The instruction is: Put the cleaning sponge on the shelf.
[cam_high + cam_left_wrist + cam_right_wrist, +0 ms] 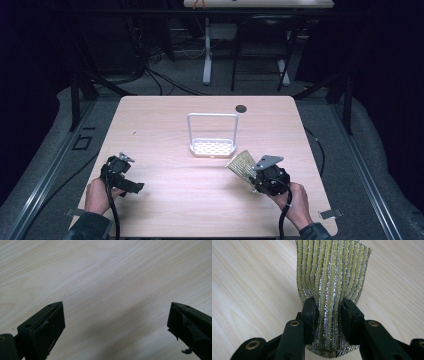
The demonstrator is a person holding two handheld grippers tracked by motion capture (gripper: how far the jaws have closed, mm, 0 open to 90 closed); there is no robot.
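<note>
Dark room all around, with black cables on the grey floor and the legs of another table far at the back. Close to me is the light wooden desk (165, 120), and a small dark round hole (241, 108) sits near its far edge.

In the middle of the desk stands a white rack with a tall wire handle and a flat base full of little holes (212, 147).

My right gripper (250, 176) is near the right front part of the desk. It is squeezed tight on a shiny scrubbing pad with gold and silver stripes (241, 163). In the right gripper view the two black jaws pinch the pad's (332, 275) lower part from both sides, and the pad bends in a bit where they press. The rest of the pad sticks out past the jaws, over the wood. The pad is close to the white rack, just to its right front, but not touching it.

My left gripper (131, 186) is near the left front part of the desk. Its jaws are spread wide apart, with bare wood between them. My left hand (97, 195) holds it low by the desk.
</note>
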